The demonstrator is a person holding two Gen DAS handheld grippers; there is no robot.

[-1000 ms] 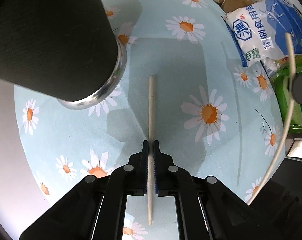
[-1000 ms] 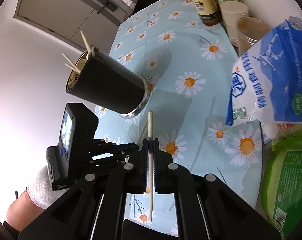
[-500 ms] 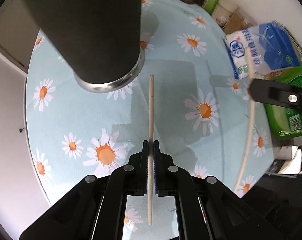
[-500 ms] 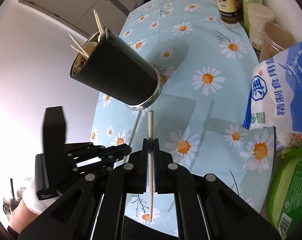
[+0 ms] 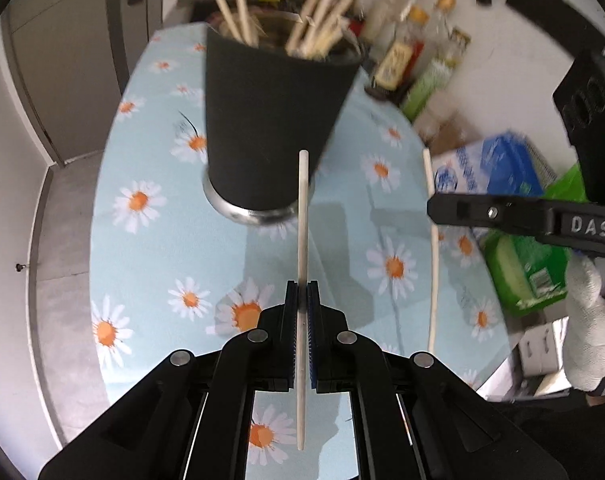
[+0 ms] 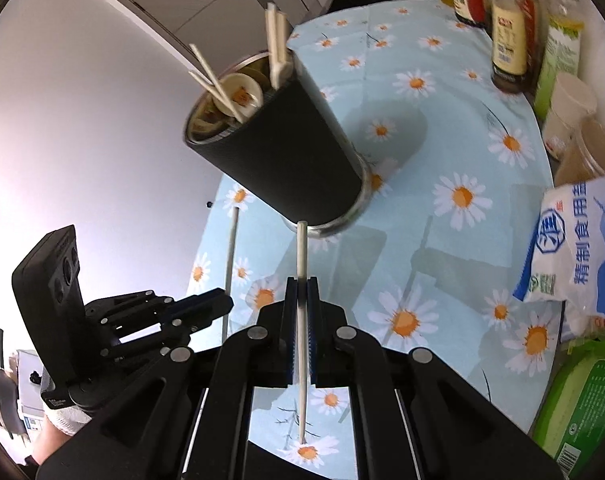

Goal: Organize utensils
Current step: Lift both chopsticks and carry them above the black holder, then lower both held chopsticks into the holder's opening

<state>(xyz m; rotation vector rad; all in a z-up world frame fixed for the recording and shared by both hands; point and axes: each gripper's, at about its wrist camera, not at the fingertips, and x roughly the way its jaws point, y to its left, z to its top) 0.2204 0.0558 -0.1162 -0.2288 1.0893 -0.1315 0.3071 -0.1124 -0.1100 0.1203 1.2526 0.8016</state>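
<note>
**Two chopsticks pinched above the daisy cloth**

A rounded table under a pale blue cloth printed with white and orange daisies (image 5: 174,248) stands against a white wall, with grey cabinet doors (image 6: 206,4) behind its far end. Along the wall side sits a row of glass sauce bottles with brown and yellow labels (image 6: 510,40), a clear plastic jar of brown powder (image 6: 590,152), a blue and white plastic bag with printed characters (image 6: 582,248) and a green packet (image 6: 582,400).

Near the middle of the cloth stands a tall black tapered holder with a shiny metal base ring (image 5: 274,120). Its matt wall widens towards the mouth, and out of the mouth stick pale wooden chopsticks (image 5: 322,20) at several angles; the right wrist view also shows a pale round piece with an orange mark (image 6: 240,94) lying inside.

The left gripper (image 5: 301,336) is pressed together on a slim pale wooden chopstick (image 5: 302,216), whose blunt tip overlaps the holder's lower wall in that view. The right gripper (image 6: 301,332) pinches a second pale chopstick (image 6: 301,256) the same way, its tip near the metal ring. Both sticks are straight, smooth and off the cloth. A white gloved hand (image 5: 590,328) carries the right tool
</note>
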